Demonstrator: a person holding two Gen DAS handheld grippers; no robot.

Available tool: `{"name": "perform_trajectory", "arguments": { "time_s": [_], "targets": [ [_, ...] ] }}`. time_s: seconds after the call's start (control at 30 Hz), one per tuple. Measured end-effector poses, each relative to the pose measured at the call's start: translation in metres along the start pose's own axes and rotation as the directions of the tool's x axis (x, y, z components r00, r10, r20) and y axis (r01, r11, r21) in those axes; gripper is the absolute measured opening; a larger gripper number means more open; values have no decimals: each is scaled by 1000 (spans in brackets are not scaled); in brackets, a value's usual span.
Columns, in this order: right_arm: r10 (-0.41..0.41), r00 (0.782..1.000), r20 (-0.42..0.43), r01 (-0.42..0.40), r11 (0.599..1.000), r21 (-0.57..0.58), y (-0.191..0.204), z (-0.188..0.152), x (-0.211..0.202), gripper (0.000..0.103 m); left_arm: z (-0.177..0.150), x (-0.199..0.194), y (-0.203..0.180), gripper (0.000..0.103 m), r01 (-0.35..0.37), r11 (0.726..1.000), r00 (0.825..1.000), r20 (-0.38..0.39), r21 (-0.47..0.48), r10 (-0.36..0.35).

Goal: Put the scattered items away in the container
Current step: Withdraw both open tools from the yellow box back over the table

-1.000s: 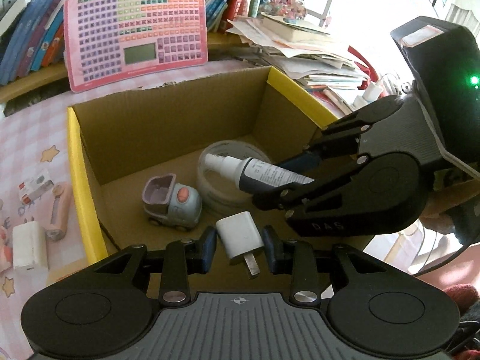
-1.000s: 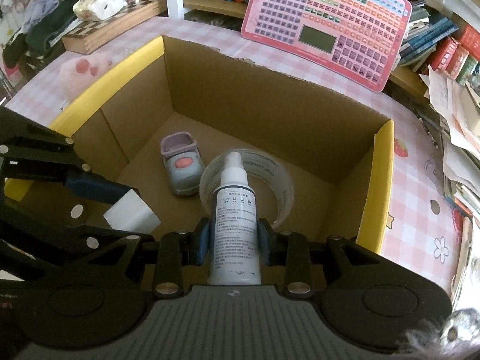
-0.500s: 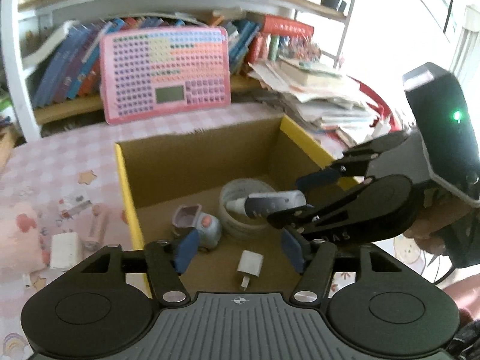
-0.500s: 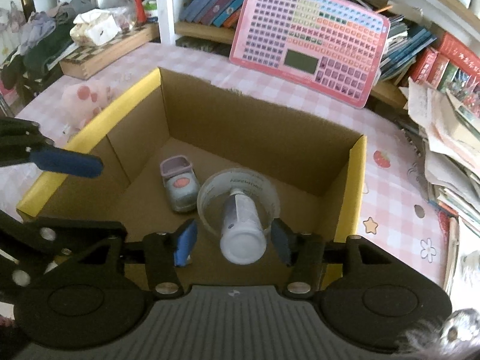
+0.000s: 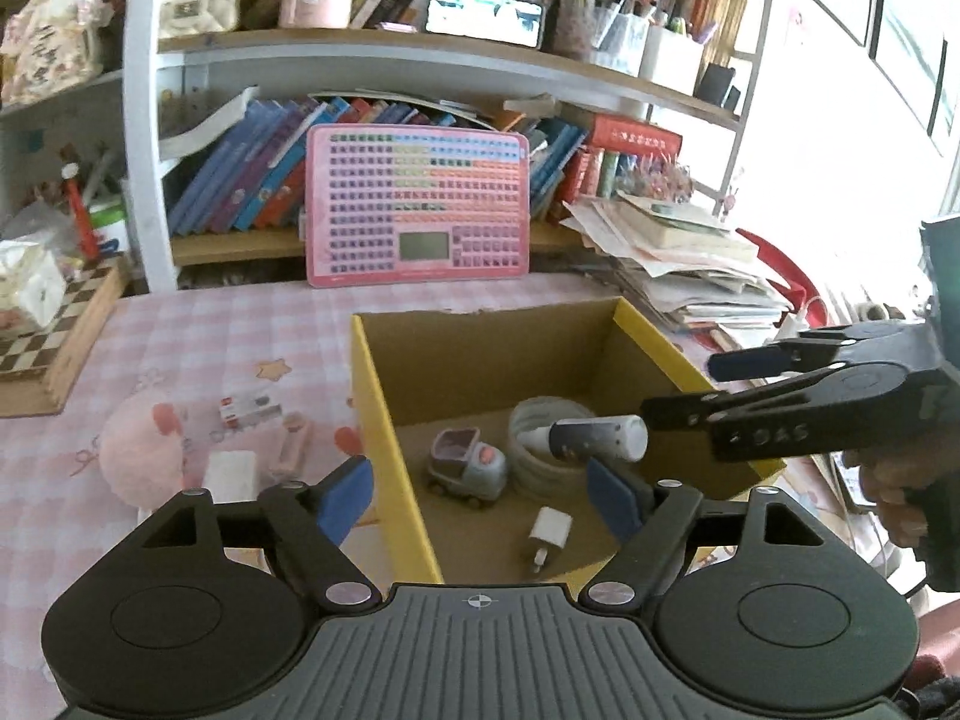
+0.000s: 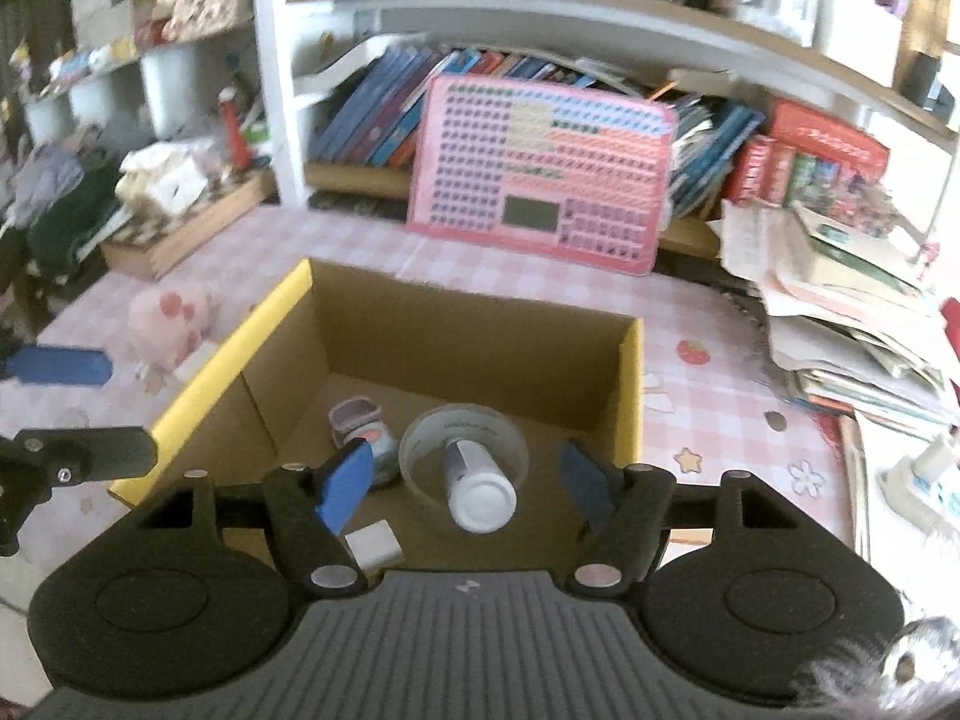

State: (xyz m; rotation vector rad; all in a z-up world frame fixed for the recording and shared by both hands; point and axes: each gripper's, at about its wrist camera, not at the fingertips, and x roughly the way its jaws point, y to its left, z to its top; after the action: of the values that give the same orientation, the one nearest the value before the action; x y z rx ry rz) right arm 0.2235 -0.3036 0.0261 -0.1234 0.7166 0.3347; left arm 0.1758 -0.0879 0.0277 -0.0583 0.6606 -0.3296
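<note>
The box (image 5: 384, 396) is brown cardboard with yellow-taped side rims, open-topped, on the pink checked table (image 5: 198, 336). Inside lie a small toy car (image 5: 468, 468), a clear tape roll (image 5: 534, 450), a white-based spray bottle (image 6: 477, 483) resting across the roll, and a white charger (image 5: 549, 534). Both the left claw (image 5: 480, 495) and right claw (image 6: 465, 480) are opening above the box, each holding nothing. A pink plush (image 5: 141, 450) and small items stay outside on the table.
</note>
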Motion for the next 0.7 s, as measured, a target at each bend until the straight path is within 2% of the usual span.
{"name": "perform_trajectory", "arguments": {
  "time_s": [0.33, 0.4, 0.7],
  "targets": [
    [-137, 989, 51, 130, 984, 120, 19, -23, -43, 73, -16, -29, 26, 81, 34, 999, 999, 12, 11, -34],
    [-165, 985, 51, 156, 976, 154, 24, -30, -51, 74, -19, -36, 31, 84, 37, 999, 999, 12, 23, -37],
    [-268, 963, 41, 249, 933, 259, 60, -64, -79, 81, -44, -67, 57, 88, -10, 998, 1000, 9, 68, 9]
  ]
}}
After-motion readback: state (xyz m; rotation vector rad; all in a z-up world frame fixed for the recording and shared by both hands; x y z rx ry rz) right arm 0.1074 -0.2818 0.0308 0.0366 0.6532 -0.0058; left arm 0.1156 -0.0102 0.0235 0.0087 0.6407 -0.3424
